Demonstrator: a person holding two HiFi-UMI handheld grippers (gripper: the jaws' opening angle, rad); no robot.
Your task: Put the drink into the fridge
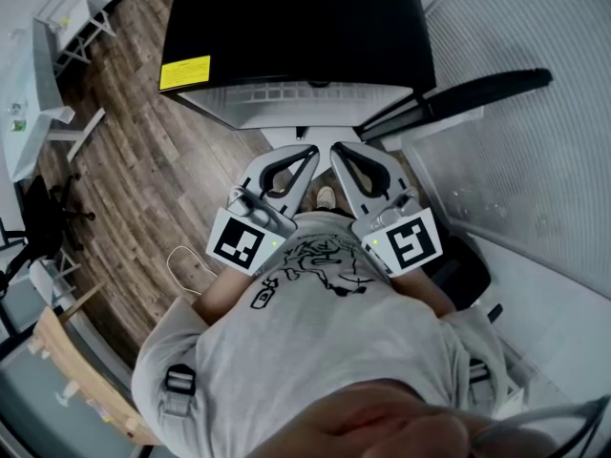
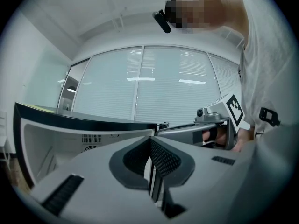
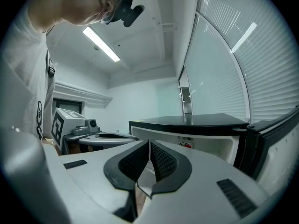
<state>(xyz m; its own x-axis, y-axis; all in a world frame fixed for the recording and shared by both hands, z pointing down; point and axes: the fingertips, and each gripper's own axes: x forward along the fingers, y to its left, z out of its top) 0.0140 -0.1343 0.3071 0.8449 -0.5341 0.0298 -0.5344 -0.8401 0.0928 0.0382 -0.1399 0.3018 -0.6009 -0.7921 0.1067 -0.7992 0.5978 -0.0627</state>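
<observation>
While person stood facing fridge (image 1: 296, 27), door (image 1: 473, 92) hanging open at right, left gripper (image 1: 311, 151) and right gripper (image 1: 337, 149) sat side by side near chest, jaws pressed together, empty. No view showed where drink was.
</observation>
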